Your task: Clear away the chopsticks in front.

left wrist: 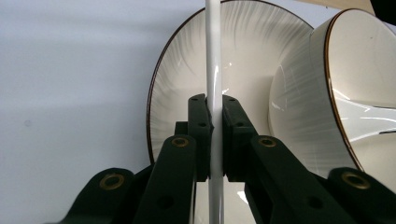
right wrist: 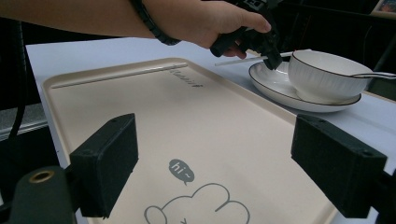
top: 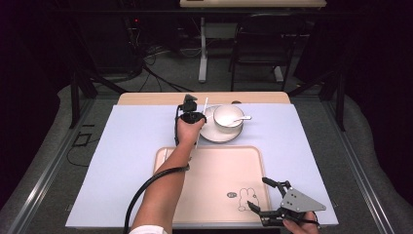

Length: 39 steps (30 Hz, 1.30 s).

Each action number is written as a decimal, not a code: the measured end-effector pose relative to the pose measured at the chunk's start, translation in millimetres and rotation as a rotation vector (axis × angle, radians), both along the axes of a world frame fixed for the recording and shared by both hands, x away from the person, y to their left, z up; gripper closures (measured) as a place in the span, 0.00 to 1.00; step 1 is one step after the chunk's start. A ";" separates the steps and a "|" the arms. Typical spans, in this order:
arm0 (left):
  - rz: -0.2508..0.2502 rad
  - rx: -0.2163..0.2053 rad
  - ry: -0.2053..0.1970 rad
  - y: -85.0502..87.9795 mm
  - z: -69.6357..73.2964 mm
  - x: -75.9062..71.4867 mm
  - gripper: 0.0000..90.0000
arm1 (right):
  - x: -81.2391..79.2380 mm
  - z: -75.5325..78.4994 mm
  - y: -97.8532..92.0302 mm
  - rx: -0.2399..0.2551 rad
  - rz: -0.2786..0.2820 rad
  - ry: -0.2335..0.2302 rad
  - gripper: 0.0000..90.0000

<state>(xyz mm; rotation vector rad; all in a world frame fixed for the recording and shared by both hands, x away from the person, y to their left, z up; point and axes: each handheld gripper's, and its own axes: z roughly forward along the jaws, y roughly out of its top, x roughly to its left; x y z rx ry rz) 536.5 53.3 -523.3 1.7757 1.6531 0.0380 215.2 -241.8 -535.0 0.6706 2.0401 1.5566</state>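
Pale tabletop (top: 136, 141); left gripper's (top: 189, 113) chopstick (top: 202, 122) lengthwise, near-to-far

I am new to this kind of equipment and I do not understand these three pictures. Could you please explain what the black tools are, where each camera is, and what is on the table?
A person holds a hand-operated gripper in each hand. The high view looks down from above; each of the other views rides on one gripper. On the table lie a beige tray with a rabbit drawing, and a plate bearing a bowl with a spoon. The left gripper has its fingers shut on a thin white stick beside the plate. The right gripper is open above the tray, holding nothing.
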 end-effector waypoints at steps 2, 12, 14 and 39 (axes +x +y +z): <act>0.004 -0.001 -0.004 2.0 2.0 -0.7 0.94 | 0.1 0.0 0.0 0.000 0.000 0.000 0.16; 0.034 -0.002 -0.021 16.3 14.9 -5.0 0.94 | 0.0 -0.2 -0.5 -0.001 -0.003 0.001 0.16; 0.038 -0.003 -0.023 18.3 16.5 -5.7 0.94 | 0.1 -0.2 -0.4 -0.001 -0.003 0.001 0.16; 0.113 0.008 -0.086 66.3 67.9 -23.7 0.94 | 0.3 -0.4 0.1 -0.006 -0.003 0.001 0.16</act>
